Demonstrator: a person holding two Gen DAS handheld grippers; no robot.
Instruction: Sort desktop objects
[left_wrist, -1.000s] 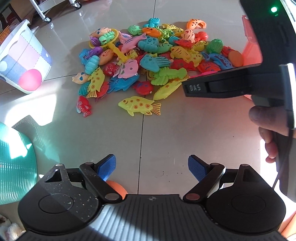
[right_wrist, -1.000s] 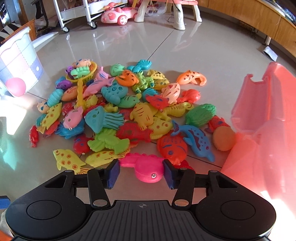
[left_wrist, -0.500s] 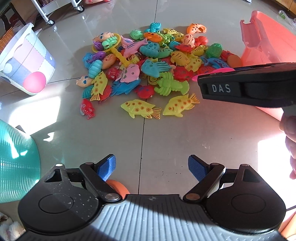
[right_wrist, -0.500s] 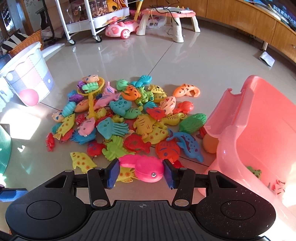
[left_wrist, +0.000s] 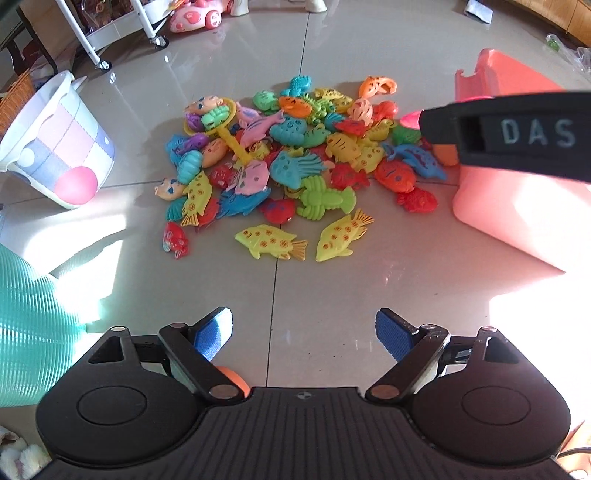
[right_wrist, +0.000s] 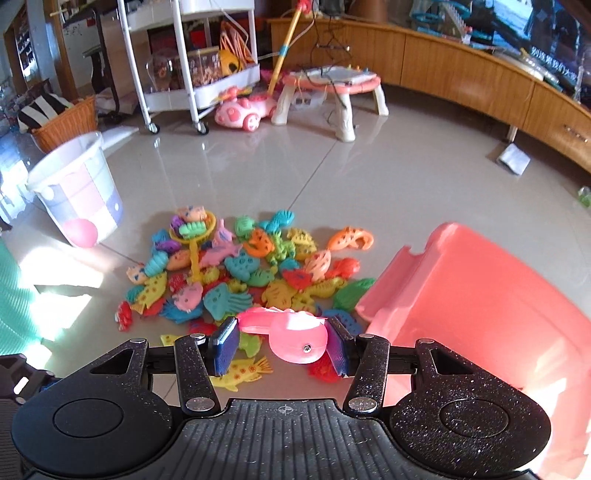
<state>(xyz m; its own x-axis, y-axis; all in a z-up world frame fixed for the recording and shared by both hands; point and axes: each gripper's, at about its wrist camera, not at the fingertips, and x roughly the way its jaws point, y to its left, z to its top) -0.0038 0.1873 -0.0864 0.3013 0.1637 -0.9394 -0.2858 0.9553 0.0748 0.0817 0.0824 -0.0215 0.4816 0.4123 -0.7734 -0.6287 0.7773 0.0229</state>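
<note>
A pile of colourful plastic toy fish (left_wrist: 295, 155) lies on the tiled floor; it also shows in the right wrist view (right_wrist: 240, 273). My right gripper (right_wrist: 282, 345) is shut on a pink toy fish (right_wrist: 291, 332) and holds it high above the pile, just left of the pink bin (right_wrist: 480, 332). From the left wrist view the right gripper's body (left_wrist: 517, 136) hangs in front of the pink bin (left_wrist: 509, 206). My left gripper (left_wrist: 303, 332) is open and empty above bare floor, short of the pile.
A white patchwork bucket (left_wrist: 55, 140) stands left of the pile. A teal ribbed object (left_wrist: 29, 325) is at the left edge. An orange ball (left_wrist: 232, 380) peeks beneath the left gripper. A white trolley (right_wrist: 192, 55), pink toy car (right_wrist: 240, 110) and small table (right_wrist: 332, 85) stand behind.
My right gripper has lifted the pink fish up off the pile and toward the pink bin. The left gripper has risen a little and stays open.
</note>
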